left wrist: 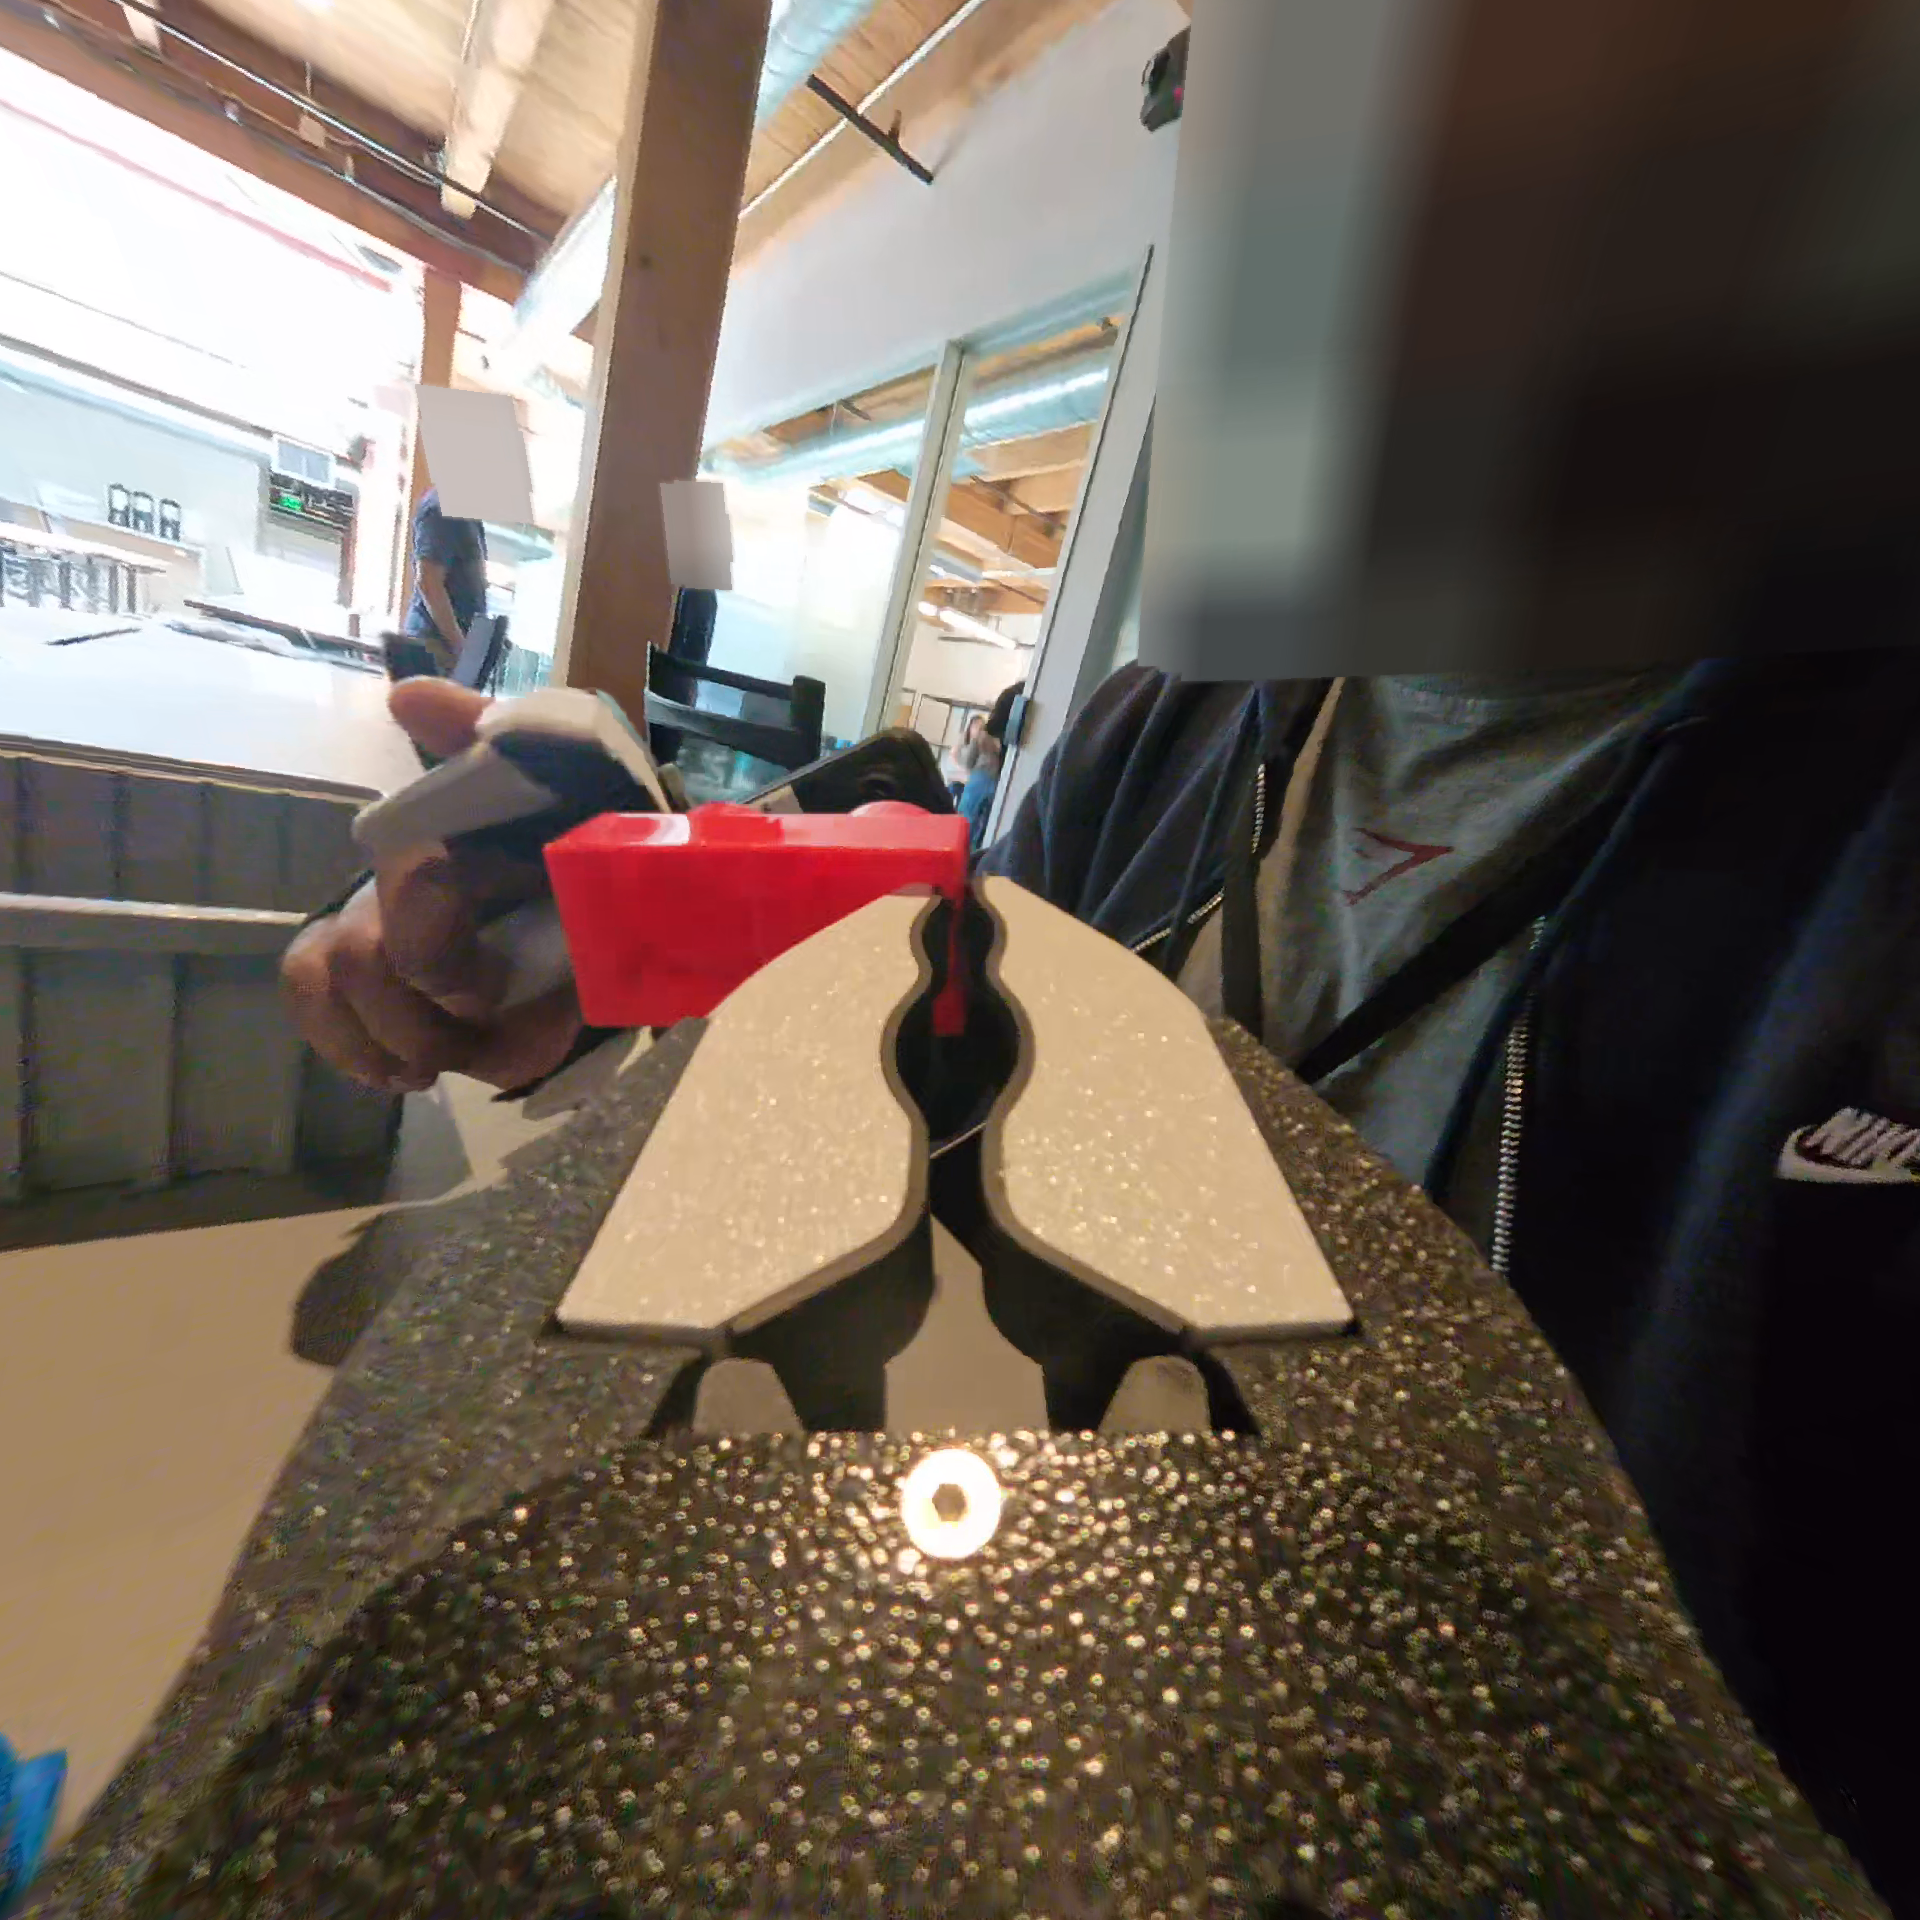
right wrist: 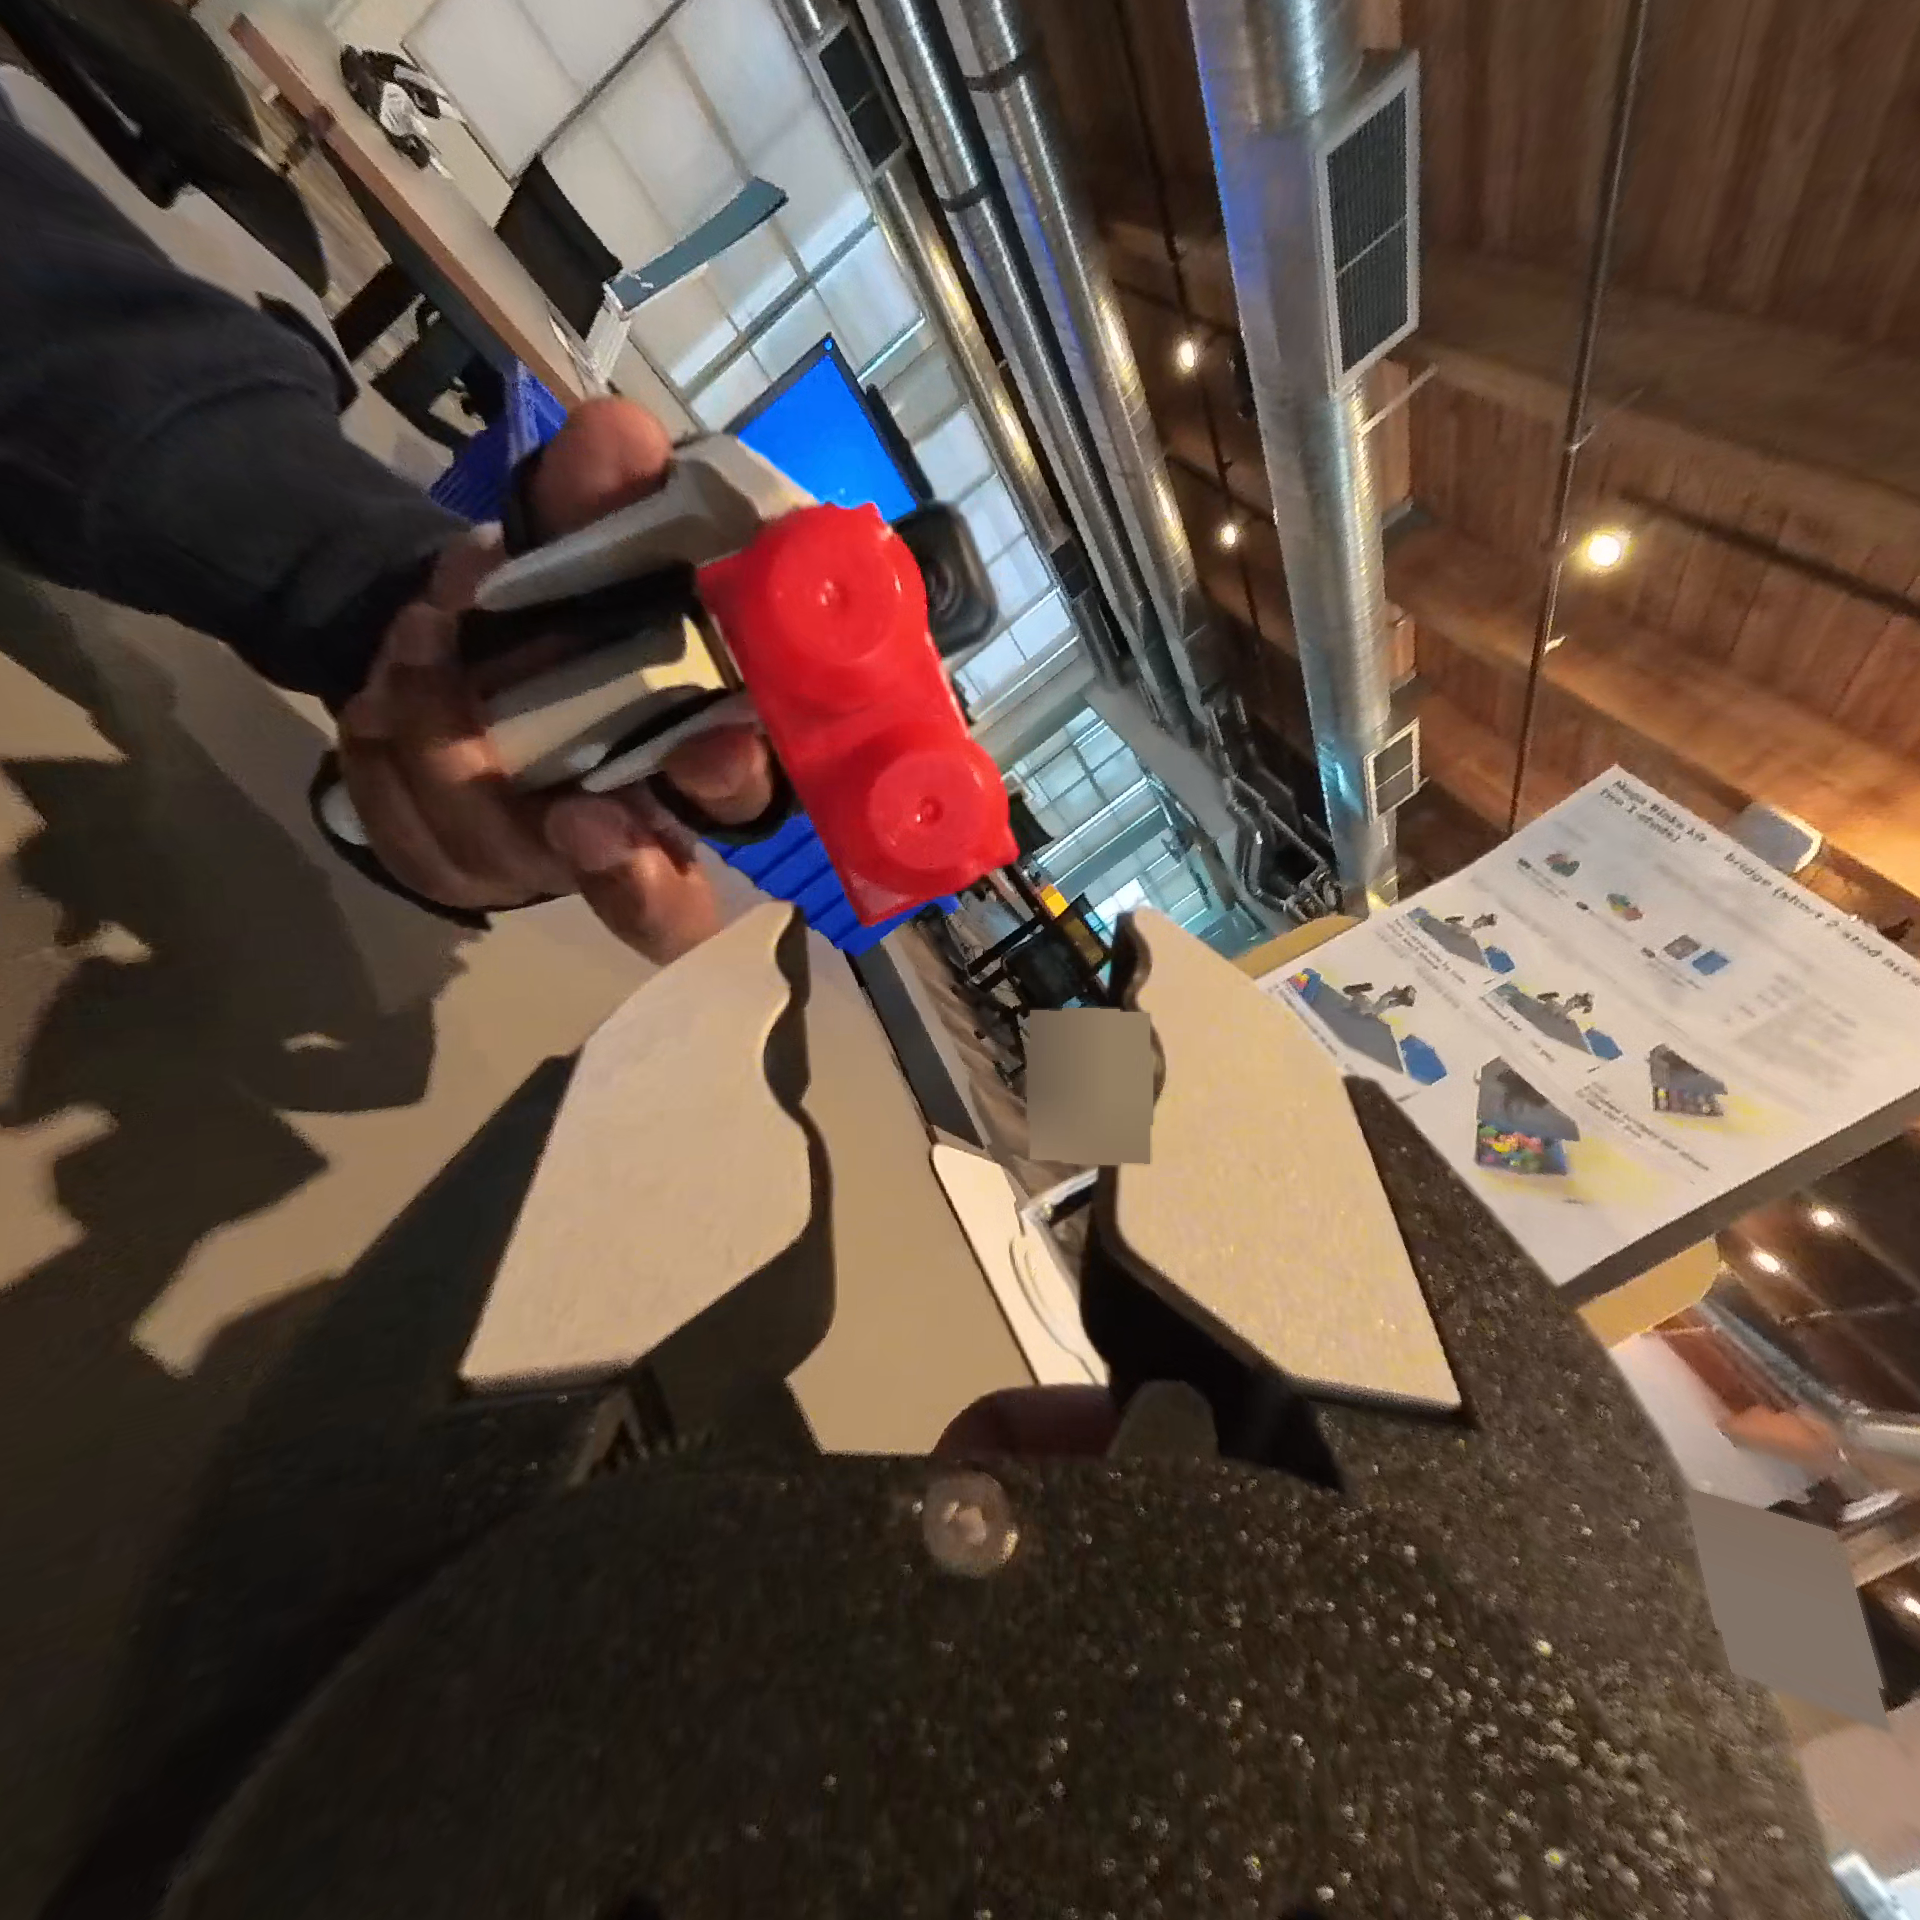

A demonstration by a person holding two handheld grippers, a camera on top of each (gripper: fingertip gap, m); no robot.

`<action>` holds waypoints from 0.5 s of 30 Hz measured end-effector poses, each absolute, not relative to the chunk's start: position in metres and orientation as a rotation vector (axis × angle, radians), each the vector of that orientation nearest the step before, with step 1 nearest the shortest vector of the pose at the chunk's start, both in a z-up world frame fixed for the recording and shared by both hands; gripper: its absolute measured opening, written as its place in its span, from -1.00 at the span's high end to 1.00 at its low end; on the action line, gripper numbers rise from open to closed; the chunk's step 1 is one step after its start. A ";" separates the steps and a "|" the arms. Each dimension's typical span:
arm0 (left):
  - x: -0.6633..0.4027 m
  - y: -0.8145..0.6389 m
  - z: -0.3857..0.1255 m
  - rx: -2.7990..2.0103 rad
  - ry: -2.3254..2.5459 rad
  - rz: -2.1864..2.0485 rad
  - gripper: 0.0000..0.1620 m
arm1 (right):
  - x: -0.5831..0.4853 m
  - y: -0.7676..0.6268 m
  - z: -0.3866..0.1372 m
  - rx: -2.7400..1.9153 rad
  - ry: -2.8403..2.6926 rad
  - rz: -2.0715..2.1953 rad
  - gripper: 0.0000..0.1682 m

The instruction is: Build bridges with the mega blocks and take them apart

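Note:
A red two-stud mega block (left wrist: 727,914) is held up in the air between the two grippers. My left gripper (left wrist: 951,920) is shut on the block's thin right-hand wall. In the right wrist view the same block (right wrist: 862,707) faces me with both round studs showing, in front of the left gripper (right wrist: 623,623) and the hand that holds it. My right gripper (right wrist: 961,935) is open and empty, its fingertips just below the block and not touching it. The right gripper also shows in the left wrist view (left wrist: 520,790), behind the block, in a hand.
A person in a dark zip hoodie (left wrist: 1558,1039) stands close on the right. A pale table top (left wrist: 156,1455) lies below. A blue bin (right wrist: 810,904) sits behind the block. A printed instruction sheet (right wrist: 1621,1018) hangs at the right. A wooden post (left wrist: 665,364) and other people stand farther back.

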State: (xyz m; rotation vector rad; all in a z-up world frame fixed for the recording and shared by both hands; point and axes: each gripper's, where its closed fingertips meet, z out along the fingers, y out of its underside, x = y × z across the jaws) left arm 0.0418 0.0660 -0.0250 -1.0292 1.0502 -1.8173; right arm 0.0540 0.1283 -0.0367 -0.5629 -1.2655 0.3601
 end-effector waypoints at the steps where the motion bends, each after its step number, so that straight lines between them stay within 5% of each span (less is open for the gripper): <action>1: 0.041 0.067 -0.028 -1.046 1.027 -1.834 0.96 | 0.053 0.126 -0.037 -0.553 -1.267 0.361 0.34; 12: 0.050 0.063 -0.036 -1.090 1.011 -1.940 0.95 | 0.042 0.108 -0.052 -0.508 -1.373 0.343 0.55; 15: 0.047 0.076 -0.044 -1.194 1.031 -1.716 0.63 | 0.042 0.114 -0.055 -0.601 -1.395 0.403 0.56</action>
